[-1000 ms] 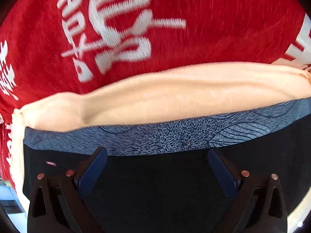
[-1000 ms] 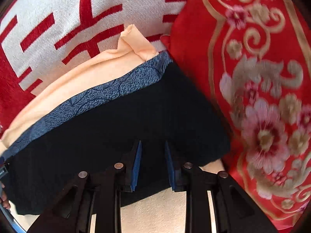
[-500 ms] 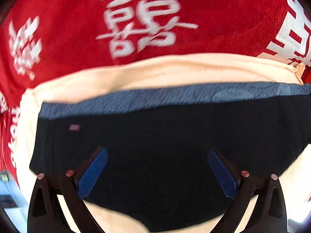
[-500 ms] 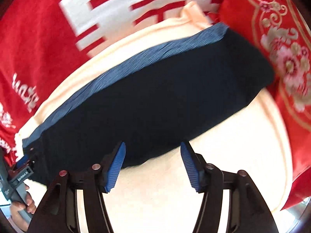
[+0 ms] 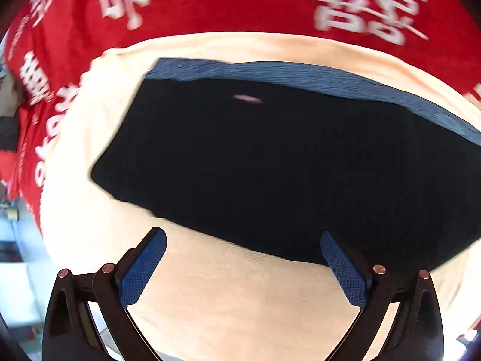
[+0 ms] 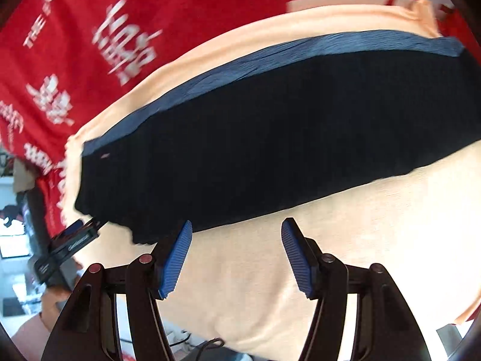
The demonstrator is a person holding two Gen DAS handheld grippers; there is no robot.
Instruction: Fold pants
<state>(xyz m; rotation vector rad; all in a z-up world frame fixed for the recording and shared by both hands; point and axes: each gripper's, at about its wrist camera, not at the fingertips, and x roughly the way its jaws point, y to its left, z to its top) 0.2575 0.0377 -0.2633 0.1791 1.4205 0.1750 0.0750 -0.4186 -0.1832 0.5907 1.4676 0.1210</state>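
Jaws of both the left gripper (image 5: 243,265) and right gripper (image 6: 236,252) gape empty above folded pants (image 5: 270,165).

Pants (image 5: 270,162) matt dark knit cloth, pads (image 6: 177,255) ribbed rubbery.

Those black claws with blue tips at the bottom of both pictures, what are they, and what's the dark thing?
They are grabbers that a person holds, one in each hand. Each carries a camera looking along its two fingers. One picture shows the left gripper, the other the right gripper. Both are open and hold nothing. The dark thing is a pair of pants, folded, with a blue waistband. It lies on a peach cloth spread over a red blanket with white writing.
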